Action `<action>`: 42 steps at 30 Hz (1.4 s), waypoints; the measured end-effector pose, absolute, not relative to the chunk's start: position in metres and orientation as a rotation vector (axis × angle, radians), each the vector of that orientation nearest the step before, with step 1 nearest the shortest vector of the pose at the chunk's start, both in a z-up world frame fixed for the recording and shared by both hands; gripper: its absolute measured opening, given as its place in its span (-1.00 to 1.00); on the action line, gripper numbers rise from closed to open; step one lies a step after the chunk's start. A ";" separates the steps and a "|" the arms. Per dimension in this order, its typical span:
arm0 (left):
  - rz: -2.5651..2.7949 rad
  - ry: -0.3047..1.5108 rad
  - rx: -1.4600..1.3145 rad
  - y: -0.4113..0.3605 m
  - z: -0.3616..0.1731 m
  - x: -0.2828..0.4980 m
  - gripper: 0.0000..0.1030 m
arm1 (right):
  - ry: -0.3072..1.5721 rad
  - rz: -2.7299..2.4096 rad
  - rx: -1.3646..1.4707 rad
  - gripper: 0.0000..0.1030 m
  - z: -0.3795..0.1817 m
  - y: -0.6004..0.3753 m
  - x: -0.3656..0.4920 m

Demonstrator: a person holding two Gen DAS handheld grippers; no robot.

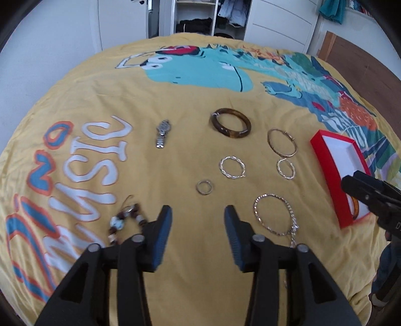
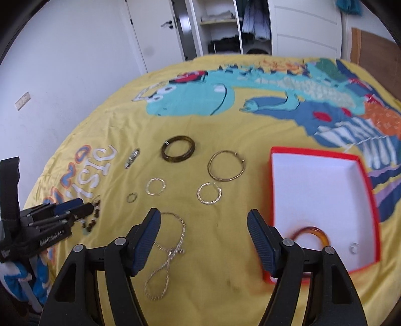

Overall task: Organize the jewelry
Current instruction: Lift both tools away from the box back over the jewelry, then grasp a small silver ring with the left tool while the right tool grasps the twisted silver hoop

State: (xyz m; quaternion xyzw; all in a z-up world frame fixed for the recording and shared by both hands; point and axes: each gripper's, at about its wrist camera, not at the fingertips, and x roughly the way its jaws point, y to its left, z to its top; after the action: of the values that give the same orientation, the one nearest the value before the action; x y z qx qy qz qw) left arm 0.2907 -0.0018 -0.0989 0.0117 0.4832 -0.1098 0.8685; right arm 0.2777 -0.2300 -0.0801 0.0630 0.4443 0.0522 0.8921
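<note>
The red box (image 2: 323, 213) lay open on the right of the bed, its white inside holding an orange bangle (image 2: 313, 232) at the near end and a small clear ring (image 2: 354, 248) beside it. The rest of the jewelry was spread on the yellow bedspread (image 1: 175, 100) to the left of the box: a dark brown bangle (image 1: 230, 122) and a watch (image 1: 163, 134) farthest off, a large gold hoop (image 1: 282, 143), two twisted silver hoops (image 1: 232, 167) (image 1: 285, 168), a small ring (image 1: 204, 187), a silver chain (image 1: 275, 215) and, nearest on the left, a beaded bracelet (image 1: 125, 220).

The bedspread's print read "Dino Music" in white letters, upside down from this side, and the left tool carried the label "GenRobot.AI".

The left tongs (image 1: 198, 238) stood wide open with nothing between them, above bare fabric between the beads and the chain. The right tongs (image 2: 204, 243) were likewise spread wide and held nothing, with the chain under the left finger and the box's near left corner under the right. Bare cloth lay near of the jewelry, and beyond the bed's far edge stood an open wardrobe (image 1: 200, 17).
</note>
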 end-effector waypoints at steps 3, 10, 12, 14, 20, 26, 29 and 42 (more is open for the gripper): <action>-0.229 1.037 0.029 -0.009 -0.117 0.306 -0.14 | 0.958 0.103 0.148 0.41 -0.104 -0.231 0.297; -0.191 1.082 0.039 -0.013 -0.148 0.333 -0.14 | 1.016 0.092 0.182 0.41 -0.144 -0.231 0.331; -0.184 1.084 0.043 -0.014 -0.154 0.337 -0.14 | 1.015 0.068 0.160 0.52 -0.149 -0.229 0.339; -0.181 1.082 0.043 -0.014 -0.157 0.341 -0.14 | 1.015 0.053 0.161 0.55 -0.151 -0.229 0.346; -0.173 1.068 0.044 -0.016 -0.162 0.346 -0.14 | 0.985 0.005 0.068 0.54 -0.144 -0.221 0.348; -0.174 1.062 0.035 -0.015 -0.163 0.346 -0.14 | 0.936 0.016 -0.088 0.54 -0.137 -0.189 0.342; -0.177 1.061 0.031 -0.014 -0.164 0.346 -0.14 | 0.947 0.025 -0.080 0.53 -0.141 -0.185 0.346; -0.182 1.042 0.028 -0.014 -0.166 0.345 -0.17 | 1.035 0.017 0.061 0.26 -0.173 -0.206 0.363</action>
State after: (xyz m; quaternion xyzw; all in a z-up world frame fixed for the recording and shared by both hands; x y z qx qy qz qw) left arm 0.3455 -0.0140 -0.1663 0.0135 0.4970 -0.0866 0.8633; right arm 0.3629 -0.2057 -0.1731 0.0290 0.4948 0.0083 0.8685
